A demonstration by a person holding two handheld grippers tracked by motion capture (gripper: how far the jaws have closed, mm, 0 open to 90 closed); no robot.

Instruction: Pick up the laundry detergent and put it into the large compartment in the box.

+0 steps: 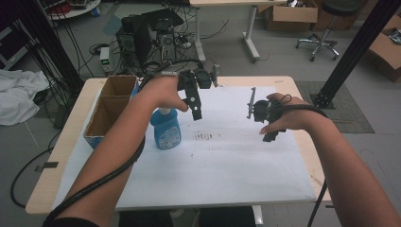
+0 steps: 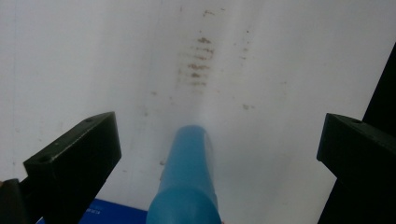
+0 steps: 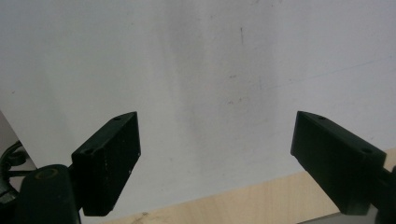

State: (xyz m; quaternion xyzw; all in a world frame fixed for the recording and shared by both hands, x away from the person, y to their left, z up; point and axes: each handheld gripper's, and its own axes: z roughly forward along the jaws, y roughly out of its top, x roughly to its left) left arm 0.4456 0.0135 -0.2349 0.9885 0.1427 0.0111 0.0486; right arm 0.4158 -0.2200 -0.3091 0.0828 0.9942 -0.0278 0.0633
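A blue spray bottle [image 1: 165, 131] with a white label stands upright on the white sheet [image 1: 227, 161], left of centre. My left gripper [image 1: 193, 106] hovers just above and to the right of the bottle's top, jaws pointing down. In the left gripper view a blue rounded part of the bottle [image 2: 187, 186] rises between the jaws, which stand wide apart without touching it; the left gripper [image 2: 219, 140] is open. My right gripper [image 1: 265, 124] hangs over the right half of the sheet. It is open [image 3: 217, 135], with nothing between its jaws.
A two-compartment cardboard box [image 1: 109, 106] stands at the table's left edge, close behind the bottle. Brown smudges [image 1: 204, 136] mark the sheet's middle. The wooden table edge [image 3: 243, 200] lies just below the right gripper. Computers and cables sit on the floor beyond.
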